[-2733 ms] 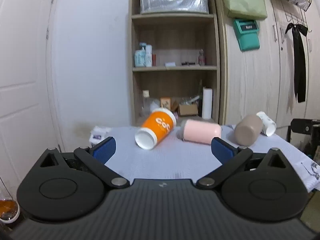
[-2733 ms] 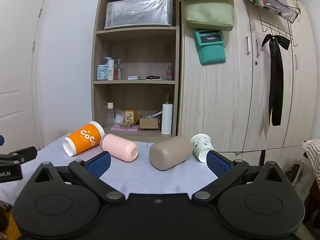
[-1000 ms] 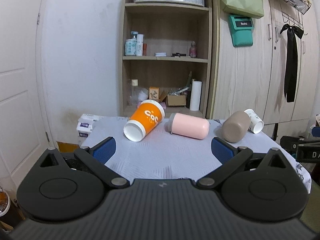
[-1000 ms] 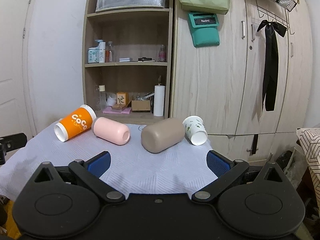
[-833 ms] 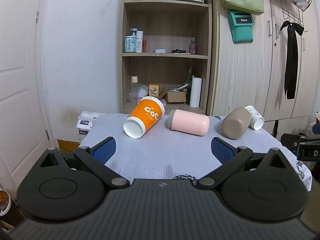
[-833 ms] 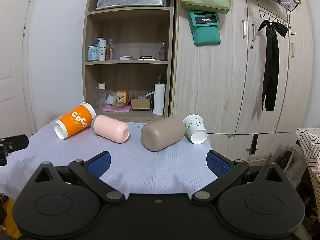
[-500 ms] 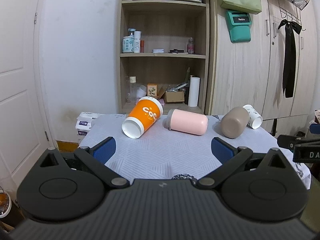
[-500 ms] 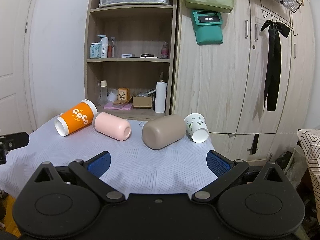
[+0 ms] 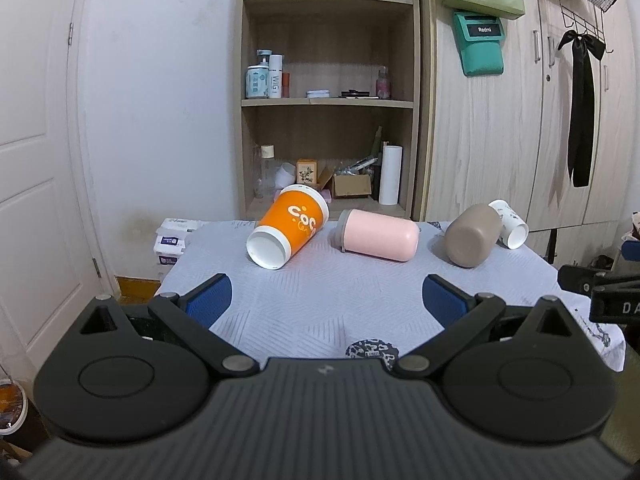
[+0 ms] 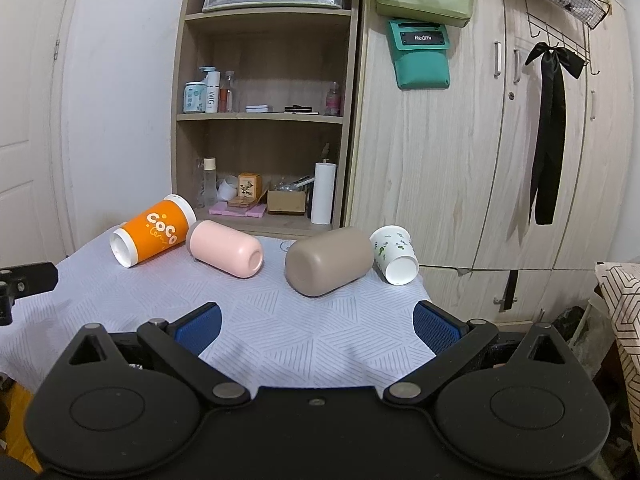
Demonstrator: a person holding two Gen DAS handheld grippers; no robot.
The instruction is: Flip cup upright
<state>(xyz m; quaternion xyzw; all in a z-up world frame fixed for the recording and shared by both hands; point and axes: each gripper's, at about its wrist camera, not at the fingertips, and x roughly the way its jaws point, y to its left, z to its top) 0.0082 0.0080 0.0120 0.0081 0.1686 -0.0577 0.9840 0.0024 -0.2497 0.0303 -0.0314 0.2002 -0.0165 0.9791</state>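
Note:
Several cups lie on their sides in a row on the table's white cloth: an orange paper cup, a pink cup, a taupe cup and a small white printed paper cup. My left gripper is open and empty above the near part of the table, short of the cups. My right gripper is open and empty, also short of the cups.
An open wooden shelf unit with bottles and boxes and a wooden wardrobe stand behind the table. A white door is at the left. The right gripper's tip shows at the right edge of the left wrist view.
Both grippers have drawn back and risen a little, so the cups look smaller and farther. The cups have not moved. Both stay open.

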